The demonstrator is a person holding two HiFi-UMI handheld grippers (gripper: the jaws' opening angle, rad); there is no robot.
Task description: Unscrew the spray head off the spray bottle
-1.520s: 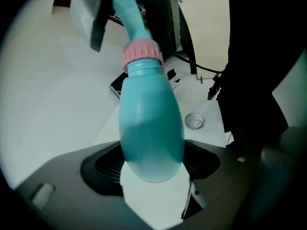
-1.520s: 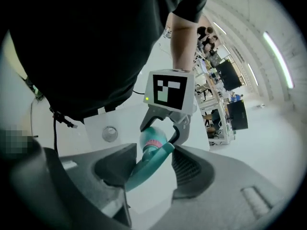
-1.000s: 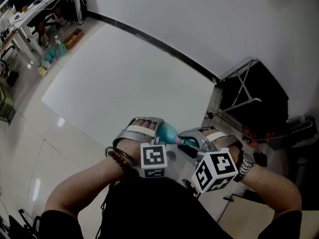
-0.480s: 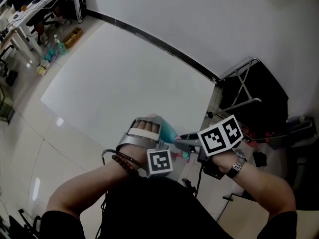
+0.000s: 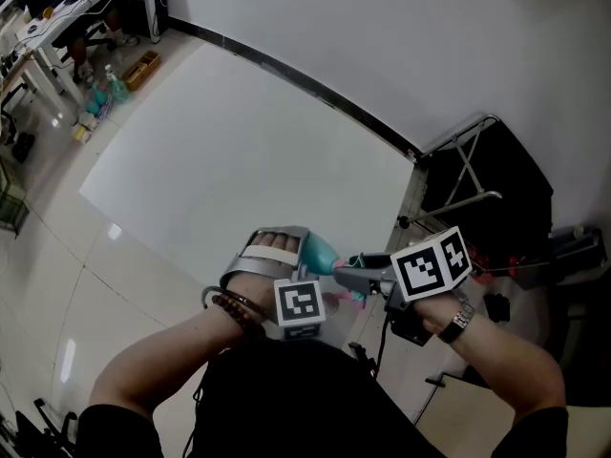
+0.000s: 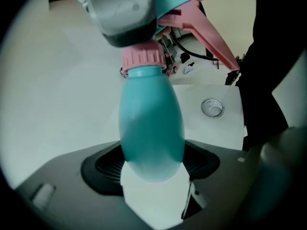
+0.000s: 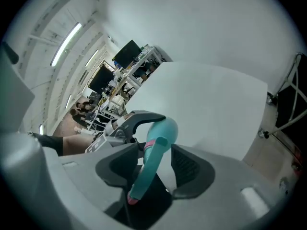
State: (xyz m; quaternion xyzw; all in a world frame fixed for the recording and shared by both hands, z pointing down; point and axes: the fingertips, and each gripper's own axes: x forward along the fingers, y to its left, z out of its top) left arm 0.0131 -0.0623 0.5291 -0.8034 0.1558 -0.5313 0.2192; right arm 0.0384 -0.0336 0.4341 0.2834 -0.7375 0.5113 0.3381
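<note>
Clamped on the spray bottle (image 6: 151,128) with the left gripper (image 6: 153,174), in the air at the white surface's (image 5: 239,151) near edge. Just been opening the right gripper (image 7: 153,174): pads apart around the spray head (image 7: 154,159), not pressing. Could drop the head if already unthreaded, with nothing pinching it. Lying roughly level along that near edge, head end rightward.

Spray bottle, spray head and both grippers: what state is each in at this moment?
spray bottle: in the air, gripped round its body.
spray head: on the bottle, pink collar at the neck; looseness cannot be told.
left gripper: shut on the spray bottle.
right gripper: jaws have just been opening; spray head between them, unpressed.
</note>
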